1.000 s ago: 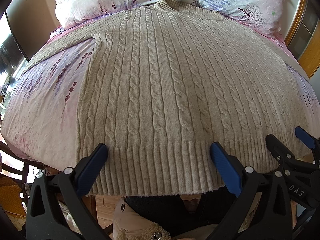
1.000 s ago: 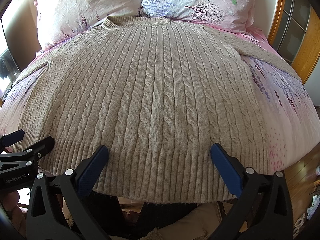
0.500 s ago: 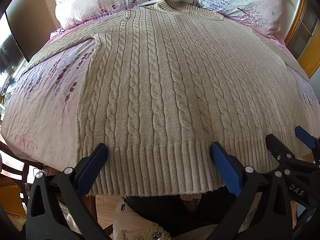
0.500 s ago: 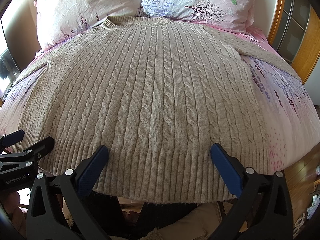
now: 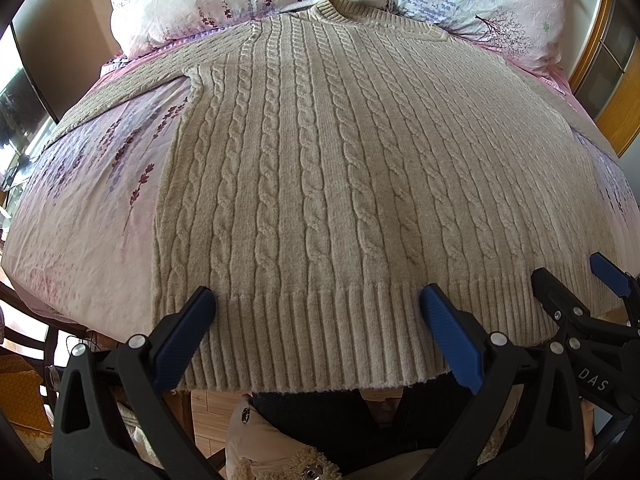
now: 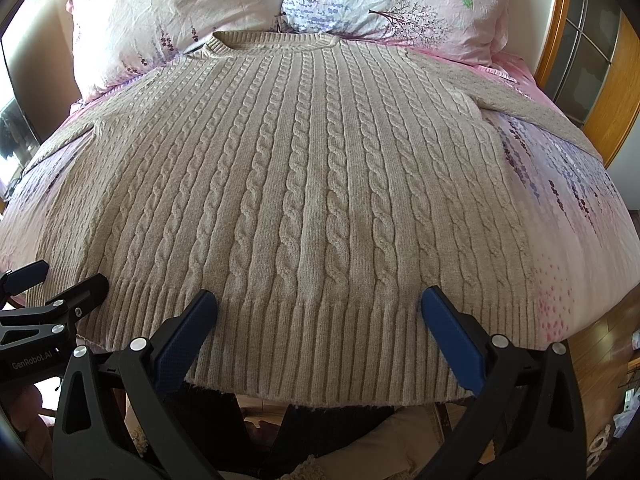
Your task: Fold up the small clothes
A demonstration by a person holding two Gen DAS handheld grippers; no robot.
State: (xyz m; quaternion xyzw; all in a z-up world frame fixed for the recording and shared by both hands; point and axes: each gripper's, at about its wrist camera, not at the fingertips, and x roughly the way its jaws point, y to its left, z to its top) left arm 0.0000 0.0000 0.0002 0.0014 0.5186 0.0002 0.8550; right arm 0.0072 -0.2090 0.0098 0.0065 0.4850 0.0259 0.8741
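**Sweater spread flat on the bed, both grippers poised at its hem**

A beige cable-knit sweater (image 5: 320,184) lies face up and spread out across a bed (image 5: 80,216) with a pink flowered sheet. It fills the middle of both views, its collar at the top centre and its ribbed hem (image 5: 312,336) along the bottom, hanging slightly over the bed's near edge.

In the left wrist view, starting at the left of the frame, one sleeve (image 5: 132,80) runs out toward the upper left over the sheet. The left gripper (image 5: 316,304) sits low in the frame with its jaws wide apart, the blue pads framing the left part of the hem without closing on it. At the lower right edge the right gripper (image 5: 576,280) shows from the side.

In the right wrist view, the left gripper (image 6: 56,280) appears at the lower left edge, beside the hem's corner. The right gripper (image 6: 318,306) has its jaws wide apart too, straddling the hem's middle and right part. The other sleeve (image 6: 532,108) stretches toward the upper right.

Two flowered pillows (image 6: 180,12) rest at the head of the bed, just behind the collar. A wooden frame (image 6: 560,40) with glass panes stands at the far right.
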